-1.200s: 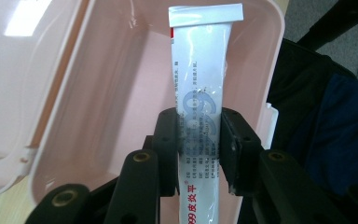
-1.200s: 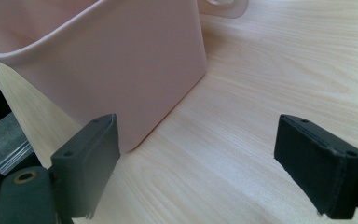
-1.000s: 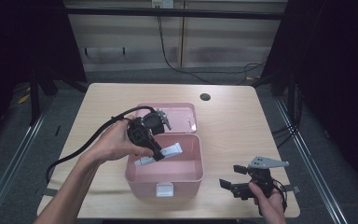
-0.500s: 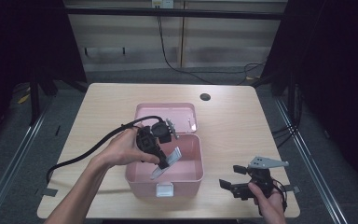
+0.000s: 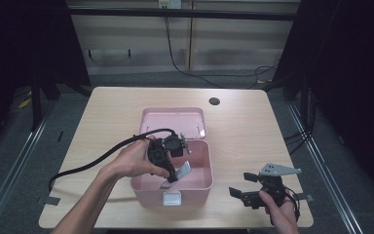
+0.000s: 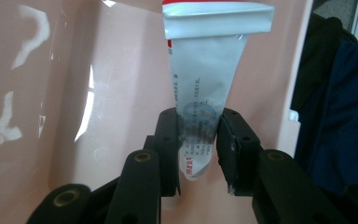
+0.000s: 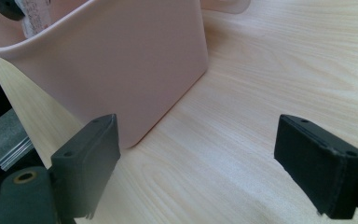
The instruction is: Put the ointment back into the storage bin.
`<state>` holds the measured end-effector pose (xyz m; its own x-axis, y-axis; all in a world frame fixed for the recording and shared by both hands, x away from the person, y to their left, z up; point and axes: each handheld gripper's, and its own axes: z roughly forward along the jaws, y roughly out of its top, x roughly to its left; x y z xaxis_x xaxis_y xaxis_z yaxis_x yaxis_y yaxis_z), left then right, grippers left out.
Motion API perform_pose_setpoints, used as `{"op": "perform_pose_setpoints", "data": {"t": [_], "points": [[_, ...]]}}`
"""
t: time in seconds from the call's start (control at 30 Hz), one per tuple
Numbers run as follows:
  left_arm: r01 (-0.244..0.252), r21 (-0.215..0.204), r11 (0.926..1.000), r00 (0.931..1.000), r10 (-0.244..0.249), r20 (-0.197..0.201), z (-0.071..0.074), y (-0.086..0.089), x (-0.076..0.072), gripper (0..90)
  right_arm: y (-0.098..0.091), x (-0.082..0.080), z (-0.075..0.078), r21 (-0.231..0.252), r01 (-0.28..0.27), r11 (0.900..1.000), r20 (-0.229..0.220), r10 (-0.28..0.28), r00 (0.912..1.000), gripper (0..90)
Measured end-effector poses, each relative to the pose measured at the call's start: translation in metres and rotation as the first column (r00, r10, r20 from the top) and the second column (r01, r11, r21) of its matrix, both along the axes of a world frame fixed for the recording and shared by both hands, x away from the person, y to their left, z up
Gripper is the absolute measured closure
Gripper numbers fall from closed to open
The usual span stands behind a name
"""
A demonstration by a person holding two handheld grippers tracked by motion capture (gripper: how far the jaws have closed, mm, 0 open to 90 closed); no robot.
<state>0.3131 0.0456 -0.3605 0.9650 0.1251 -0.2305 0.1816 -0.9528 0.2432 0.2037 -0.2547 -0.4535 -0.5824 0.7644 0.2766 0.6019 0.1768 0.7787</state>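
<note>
Left gripper point(image 5: 168, 171), frame centre, fingers point(image 6: 168, 140) clenched on a white squeezable plastic tube point(image 6: 205, 93), lowering it crimp-first into the open pink plastic box point(image 5: 202, 183) on the counter point(image 5: 102, 117). Tube cap end hidden. Right gripper point(image 5: 253, 195), lower right, fingers spread, waiting empty.

The tube point(image 6: 205, 98) is a soft white squeeze tube with fine print, a blue ring mark and a flat crimped end edged in red. It hangs tilted inside the pink box point(image 5: 195, 183), crimp toward the box's wall, its lower body pinched flat.
</note>
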Motion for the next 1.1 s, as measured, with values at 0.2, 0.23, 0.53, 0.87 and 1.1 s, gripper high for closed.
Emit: {"op": "perform_pose_setpoints", "data": {"t": [0.2, 0.23, 0.53, 0.87, 1.1], "points": [[0.009, 0.010, 0.9999, 0.9999, -0.009, -0.005, -0.008, -0.004, 0.000, 70.4, 0.000, 0.000, 0.000, -0.002, 0.000, 1.0000, 0.002, 0.000, 1.0000, 13.7], [0.006, 0.016, 0.9998, 1.0000, -0.006, -0.003, -0.010, -0.005, 0.000, 70.4, 0.000, 0.000, 0.000, -0.002, 0.001, 1.0000, 0.002, -0.001, 1.0000, 13.7], [0.038, 0.068, 0.9970, 0.9991, -0.036, -0.024, -0.023, -0.009, -0.002, 70.5, 0.000, 0.000, 0.000, -0.003, 0.002, 1.0000, 0.001, -0.002, 1.0000, 13.7], [0.032, 0.086, 0.9958, 0.9979, -0.027, -0.060, -0.041, -0.008, 0.001, 70.5, -0.001, 0.000, 0.000, -0.009, 0.003, 0.9999, -0.001, -0.003, 1.0000, 13.7], [0.021, 0.087, 0.9960, 0.9968, -0.014, -0.079, -0.050, -0.005, 0.003, 70.5, 0.000, 0.001, -0.001, -0.009, 0.005, 1.0000, -0.001, -0.005, 1.0000, 13.7]]}}
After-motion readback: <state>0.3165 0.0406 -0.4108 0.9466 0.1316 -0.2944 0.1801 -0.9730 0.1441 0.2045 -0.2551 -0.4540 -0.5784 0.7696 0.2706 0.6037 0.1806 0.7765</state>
